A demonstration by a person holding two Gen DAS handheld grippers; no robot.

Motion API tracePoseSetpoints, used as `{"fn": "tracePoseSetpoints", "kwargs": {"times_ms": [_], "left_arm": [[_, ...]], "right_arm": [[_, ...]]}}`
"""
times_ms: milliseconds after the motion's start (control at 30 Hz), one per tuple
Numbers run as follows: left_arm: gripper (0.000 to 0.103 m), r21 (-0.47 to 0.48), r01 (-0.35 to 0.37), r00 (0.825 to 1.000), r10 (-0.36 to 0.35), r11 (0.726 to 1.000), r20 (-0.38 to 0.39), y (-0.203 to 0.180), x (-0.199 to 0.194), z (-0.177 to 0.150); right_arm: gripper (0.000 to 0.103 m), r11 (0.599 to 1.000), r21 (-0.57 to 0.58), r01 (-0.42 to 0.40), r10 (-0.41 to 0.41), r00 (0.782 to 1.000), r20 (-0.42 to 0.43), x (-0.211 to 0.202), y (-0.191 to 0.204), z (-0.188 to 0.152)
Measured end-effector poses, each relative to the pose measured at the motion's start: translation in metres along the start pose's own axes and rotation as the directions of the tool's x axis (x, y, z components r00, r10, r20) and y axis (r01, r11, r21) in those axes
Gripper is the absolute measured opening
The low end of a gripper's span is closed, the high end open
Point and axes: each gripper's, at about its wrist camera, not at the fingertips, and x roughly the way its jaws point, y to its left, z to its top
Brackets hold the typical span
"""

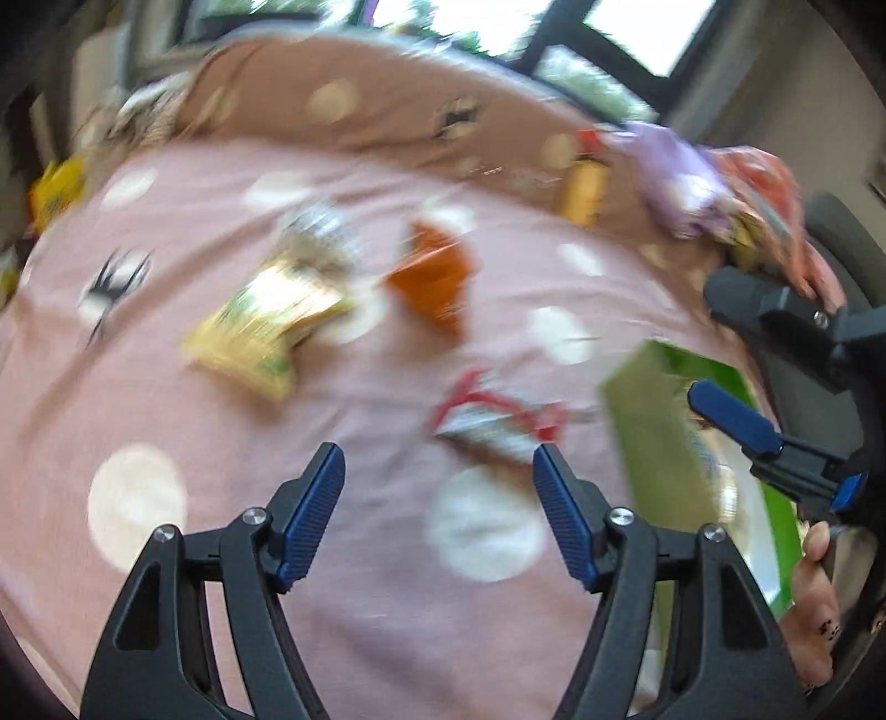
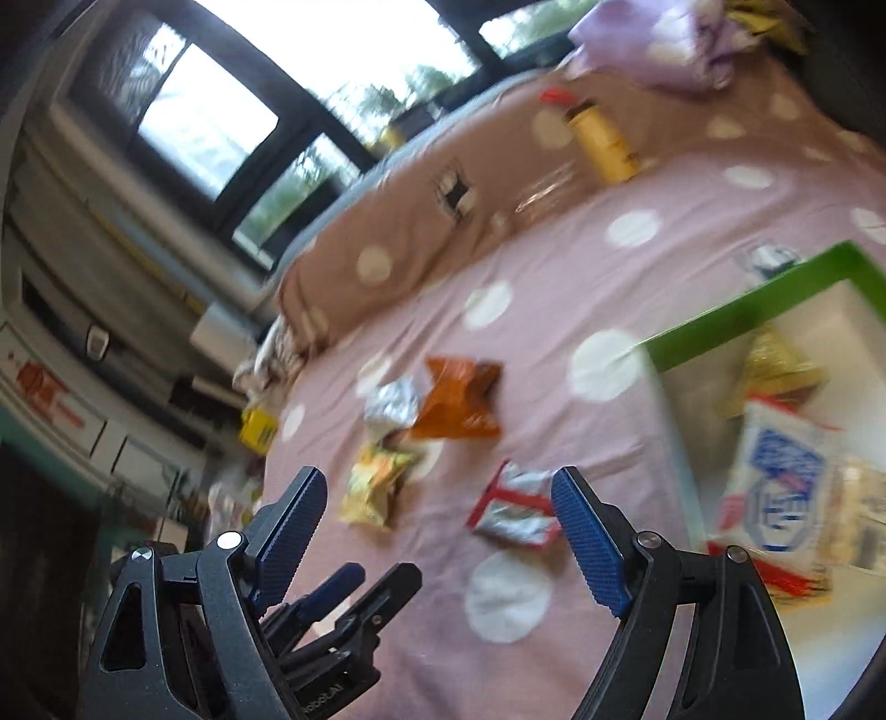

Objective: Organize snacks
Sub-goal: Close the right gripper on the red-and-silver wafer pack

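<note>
Snack packets lie on a pink polka-dot bedsheet: a yellow-green packet, a silver packet, an orange packet and a red-and-silver packet. My left gripper is open and empty, just short of the red-and-silver packet. My right gripper is open and empty above the sheet, with the red-and-silver packet by its right finger. A green-rimmed box at the right holds a gold packet and a white-and-blue bag. The right gripper also shows in the left wrist view over the box. Both views are blurred.
A yellow bottle with a red cap lies on the brown quilt at the back. A lilac cloth is bunched at the far right. Windows and shelving stand beyond the bed. The left gripper shows low in the right wrist view.
</note>
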Motion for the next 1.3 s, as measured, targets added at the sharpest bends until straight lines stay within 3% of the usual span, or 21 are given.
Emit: {"fn": "tracePoseSetpoints", "kwargs": {"times_ms": [67,167,267,433,600,733,1133,1233,1300], "left_arm": [[0.06,-0.053,0.004,0.999,-0.007,0.999,-0.05,0.015,0.01,0.002],[0.054,-0.115,0.052,0.995,-0.061,0.992,-0.081,0.026,0.018,0.001],[0.049,-0.122,0.072,0.991,-0.085,0.99,-0.104,0.024,0.023,-0.001],[0.04,-0.122,0.131,0.981,-0.146,0.984,-0.128,0.017,0.026,-0.004],[0.039,-0.132,0.122,0.982,-0.139,0.984,-0.129,0.021,0.028,-0.003],[0.039,-0.143,0.135,0.977,-0.155,0.981,-0.143,0.026,0.03,-0.001],[0.038,-0.169,0.22,0.951,-0.249,0.961,-0.181,0.03,0.048,0.004],[0.035,-0.166,0.238,0.945,-0.268,0.957,-0.187,0.028,0.052,0.005],[0.024,-0.167,0.239,0.945,-0.269,0.957,-0.186,0.028,0.055,0.005]], "right_arm": [[0.084,0.997,-0.055,0.052,-0.055,0.997,-0.056,0.031,0.006,0.004],[0.084,0.988,-0.114,0.108,-0.115,0.991,-0.065,0.064,0.003,0.014],[0.084,0.986,-0.12,0.119,-0.131,0.986,-0.102,0.088,-0.01,0.014],[0.072,0.978,-0.117,0.175,-0.194,0.963,-0.187,0.108,-0.024,0.003],[0.071,0.985,-0.13,0.112,-0.141,0.96,-0.243,0.102,-0.016,-0.012],[0.062,0.994,-0.09,0.057,-0.082,0.947,-0.309,0.101,-0.01,-0.028],[0.061,0.998,-0.023,0.052,-0.056,0.956,-0.289,0.113,-0.011,-0.029],[0.054,0.999,-0.001,0.049,-0.047,0.958,-0.284,0.112,-0.017,-0.029],[0.047,0.999,0.01,0.051,-0.046,0.959,-0.281,0.109,-0.02,-0.03]]}}
